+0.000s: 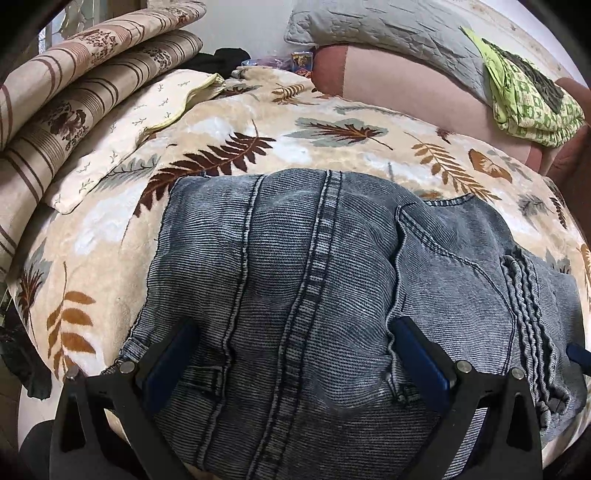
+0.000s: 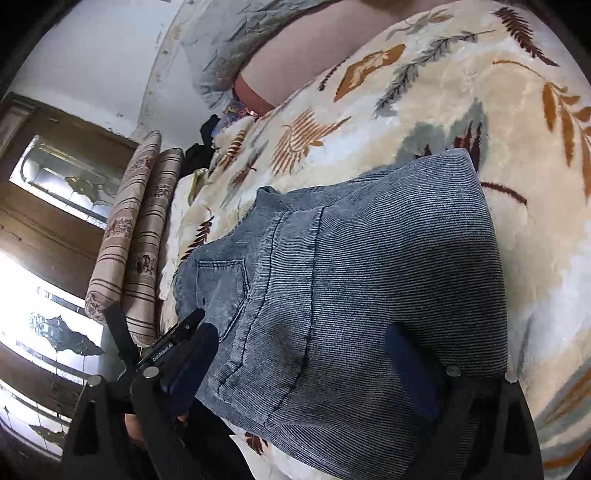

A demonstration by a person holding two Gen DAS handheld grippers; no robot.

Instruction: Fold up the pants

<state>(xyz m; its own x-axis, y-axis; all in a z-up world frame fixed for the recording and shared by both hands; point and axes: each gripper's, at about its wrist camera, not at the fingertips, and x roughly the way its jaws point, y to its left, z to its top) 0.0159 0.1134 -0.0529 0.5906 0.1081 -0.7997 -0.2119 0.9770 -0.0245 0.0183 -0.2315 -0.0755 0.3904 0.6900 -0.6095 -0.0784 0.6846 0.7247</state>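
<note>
The blue-grey denim pants lie folded in a compact stack on a cream blanket with a leaf print. My left gripper is open, its blue-padded fingers spread wide over the near edge of the pants by the waistband and belt loops. In the right wrist view the pants show a back pocket on the left. My right gripper is open too, fingers apart over the near end of the stack. The left gripper's body shows at the lower left of that view.
Striped rolled cushions lie along the left side of the bed. A grey quilted pillow and a green patterned cloth lie at the back right on a pink sheet. A wooden door with glass panels stands beyond the bed.
</note>
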